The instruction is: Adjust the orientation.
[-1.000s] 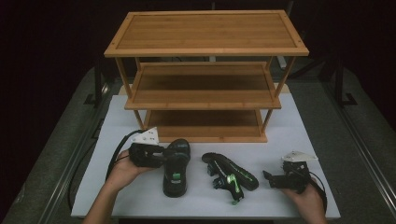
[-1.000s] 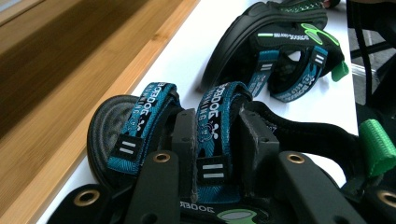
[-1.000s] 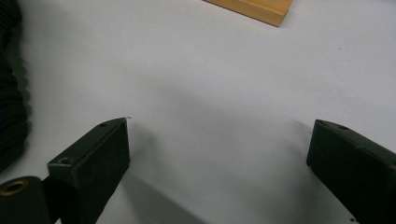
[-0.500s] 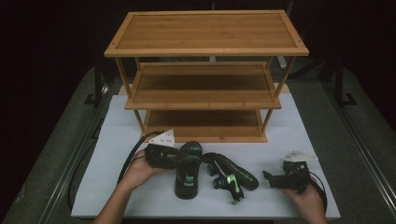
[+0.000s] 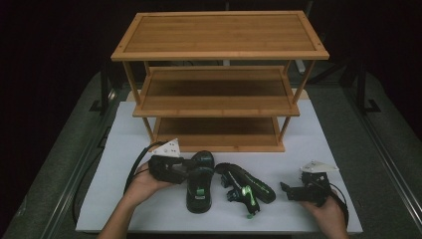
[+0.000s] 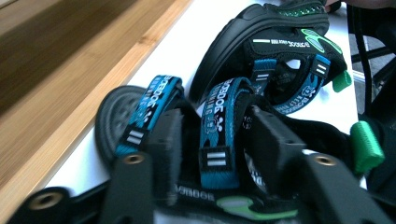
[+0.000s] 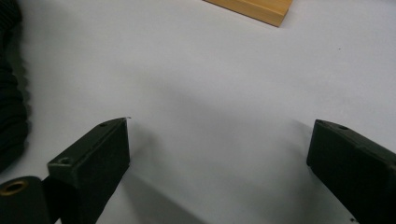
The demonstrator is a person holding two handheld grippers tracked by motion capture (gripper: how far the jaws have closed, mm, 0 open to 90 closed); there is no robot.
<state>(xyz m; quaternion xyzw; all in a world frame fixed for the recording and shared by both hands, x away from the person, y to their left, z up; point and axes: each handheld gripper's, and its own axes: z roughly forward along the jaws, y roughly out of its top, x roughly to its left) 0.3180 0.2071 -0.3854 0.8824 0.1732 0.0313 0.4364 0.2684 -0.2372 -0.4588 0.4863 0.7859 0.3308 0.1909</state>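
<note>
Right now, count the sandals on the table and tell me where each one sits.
2. One sandal lies upright at the left gripper, a strap between its fingers. The other sandal lies on its side just right of it, in front of the rack.

Three-tier rack point(image 5: 219, 84) at the back of the tabletop point(image 5: 124, 149), two sandals before it, left sandal point(image 5: 200, 181) upright, right sandal point(image 5: 246, 186) just beside it, tipped on its side
</note>
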